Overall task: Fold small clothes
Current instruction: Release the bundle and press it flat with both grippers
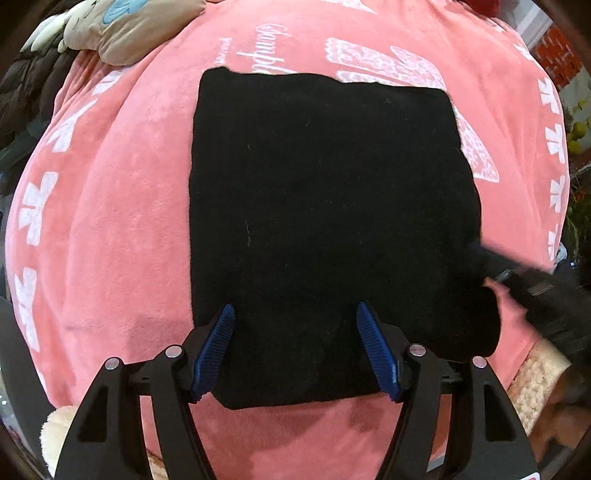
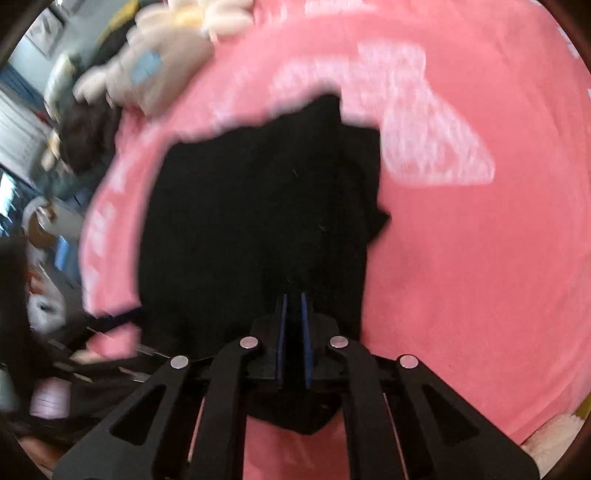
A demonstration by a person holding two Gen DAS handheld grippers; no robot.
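The black garment (image 1: 325,229) lies flat as a rough rectangle on a pink plush blanket (image 1: 122,229) printed with white bows and script; it looks already doubled over, with a rolled, thicker lip at its near right corner, though the layers cannot be counted against such dark cloth. I judge it light, limp and slightly fuzzy — a knit or fleece that will sag from any single hold and drag on the plush beneath rather than slide. The left gripper (image 1: 295,349) stands over the near edge with its blue ribbed fingers (image 1: 214,354) spread apart and nothing pinched; the cloth only passes beneath the gap. The right gripper (image 2: 293,339), seen in its own blurred view, has its fingers clenched nearly together over the near part of the garment; dark fabric sits around and below them, yet whether a fold is nipped between them I cannot tell. The best hold, in my judgement, is at the two near corners — taking every layer at once, with both held level so the panel does not twist; a pinch on the top layer alone would peel the fold open. A stuffed toy (image 1: 122,29) lies at the far left, well apart from the garment.
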